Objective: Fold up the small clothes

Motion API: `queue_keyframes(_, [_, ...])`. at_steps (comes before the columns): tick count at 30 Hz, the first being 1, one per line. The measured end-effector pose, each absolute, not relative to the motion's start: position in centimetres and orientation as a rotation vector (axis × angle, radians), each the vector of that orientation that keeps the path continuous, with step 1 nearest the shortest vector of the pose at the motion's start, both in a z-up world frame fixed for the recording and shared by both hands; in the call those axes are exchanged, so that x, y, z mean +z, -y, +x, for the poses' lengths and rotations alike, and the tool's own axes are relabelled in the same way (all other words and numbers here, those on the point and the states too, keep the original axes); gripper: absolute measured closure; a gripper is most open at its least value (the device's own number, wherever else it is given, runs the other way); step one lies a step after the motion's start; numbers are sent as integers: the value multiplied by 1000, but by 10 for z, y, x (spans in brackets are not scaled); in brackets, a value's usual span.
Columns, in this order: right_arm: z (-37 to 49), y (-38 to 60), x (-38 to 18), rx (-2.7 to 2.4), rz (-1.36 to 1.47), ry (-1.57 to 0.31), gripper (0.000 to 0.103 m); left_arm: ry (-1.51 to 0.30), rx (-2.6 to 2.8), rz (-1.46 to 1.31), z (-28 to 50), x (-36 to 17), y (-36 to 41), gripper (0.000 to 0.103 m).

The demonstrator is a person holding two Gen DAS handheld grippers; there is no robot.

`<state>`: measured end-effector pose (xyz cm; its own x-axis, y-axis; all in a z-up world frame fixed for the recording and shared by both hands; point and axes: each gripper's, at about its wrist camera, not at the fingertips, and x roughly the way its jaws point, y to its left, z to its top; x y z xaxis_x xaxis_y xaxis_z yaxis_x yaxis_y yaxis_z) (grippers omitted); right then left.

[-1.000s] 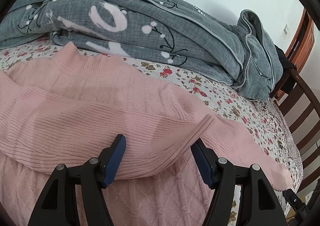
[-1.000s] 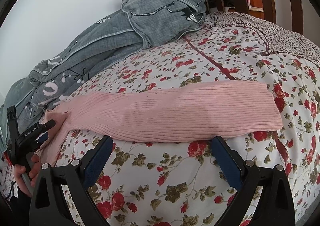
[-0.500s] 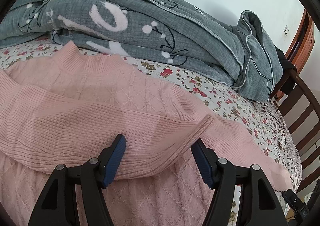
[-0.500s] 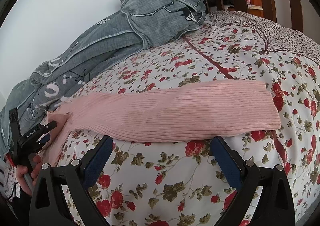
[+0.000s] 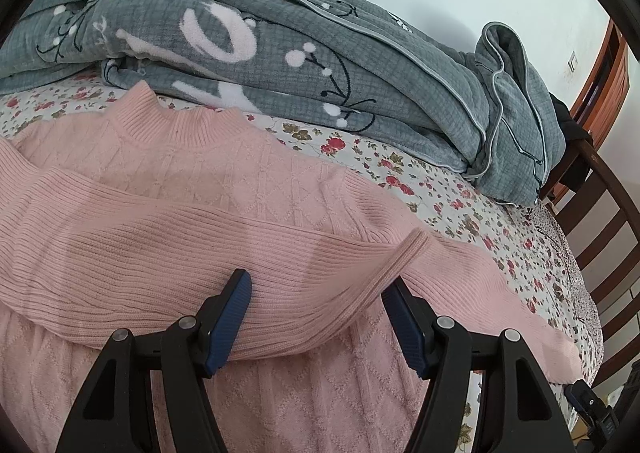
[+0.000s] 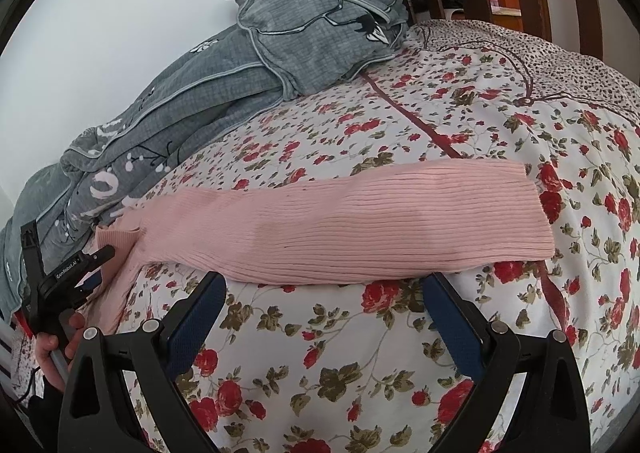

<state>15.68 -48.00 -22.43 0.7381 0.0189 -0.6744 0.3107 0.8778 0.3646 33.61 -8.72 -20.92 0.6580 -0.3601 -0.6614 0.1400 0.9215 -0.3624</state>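
Note:
A pink knit sweater [image 5: 224, 173] lies flat on the floral bedsheet [image 5: 440, 193], collar toward the grey blanket. One ribbed sleeve [image 5: 200, 253] is folded across its chest, cuff [image 5: 412, 249] to the right. My left gripper [image 5: 316, 293] is open, its jaws standing either side of this folded sleeve, just above it. The other sleeve [image 6: 360, 221] stretches out straight on the sheet in the right wrist view. My right gripper [image 6: 324, 289] is open and empty, at that sleeve's near edge. The left gripper also shows in the right wrist view [image 6: 80, 261], held by a hand.
A rumpled grey fleece blanket [image 5: 300, 53] lies heaped along the far side of the bed, against the white wall; it also shows in the right wrist view [image 6: 300, 33]. A dark wooden headboard [image 5: 600, 213] with slats stands at the bed's end.
The right gripper has crept a little closer to the stretched-out sleeve. The left gripper and the sweater have hardly moved.

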Motion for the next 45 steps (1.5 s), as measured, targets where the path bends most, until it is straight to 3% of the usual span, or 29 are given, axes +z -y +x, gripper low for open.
queue_keyframes(45, [155, 483, -225, -170, 478, -733, 5, -808, -291, -297, 337, -210, 86, 37])
